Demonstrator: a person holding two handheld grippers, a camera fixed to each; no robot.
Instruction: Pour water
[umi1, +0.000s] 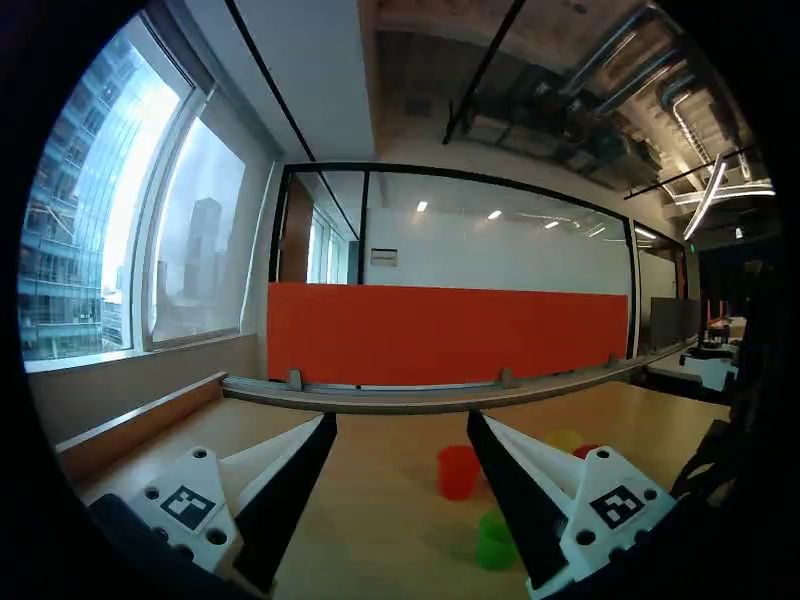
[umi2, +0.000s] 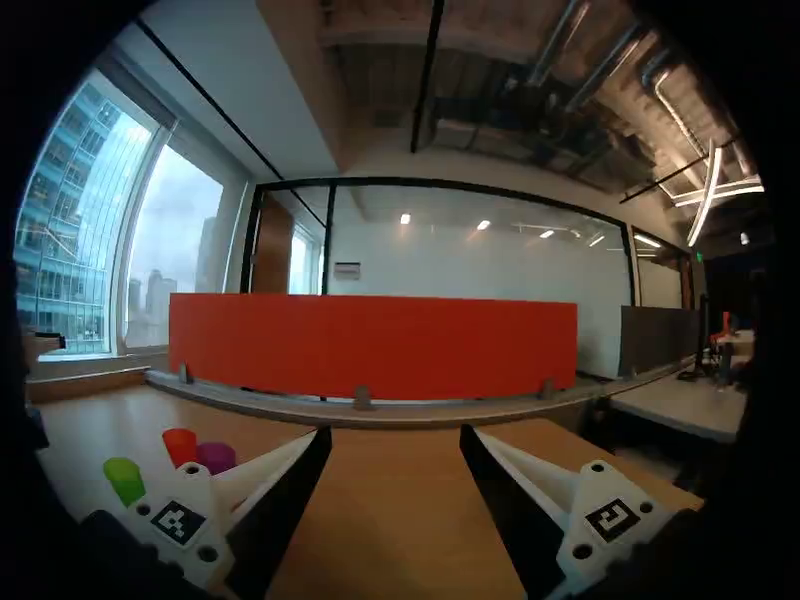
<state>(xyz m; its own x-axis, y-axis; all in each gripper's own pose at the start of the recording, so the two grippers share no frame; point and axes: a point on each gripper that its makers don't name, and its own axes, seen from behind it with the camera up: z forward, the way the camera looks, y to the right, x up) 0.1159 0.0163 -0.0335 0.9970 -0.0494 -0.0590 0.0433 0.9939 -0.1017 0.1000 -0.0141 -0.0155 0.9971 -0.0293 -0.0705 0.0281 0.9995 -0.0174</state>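
While the small red plastic cup and green plastic cup stand on the light wooden table (near each other), the left gripper and right gripper hang spread wide, pinching nothing.

The left gripper and right gripper look alike: white wedge-shaped fingers with black inner faces, each bearing a square black-and-white marker among small screw holes.

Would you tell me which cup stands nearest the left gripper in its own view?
The green cup, lowest in that view; the red cup and yellow cup stand farther back.
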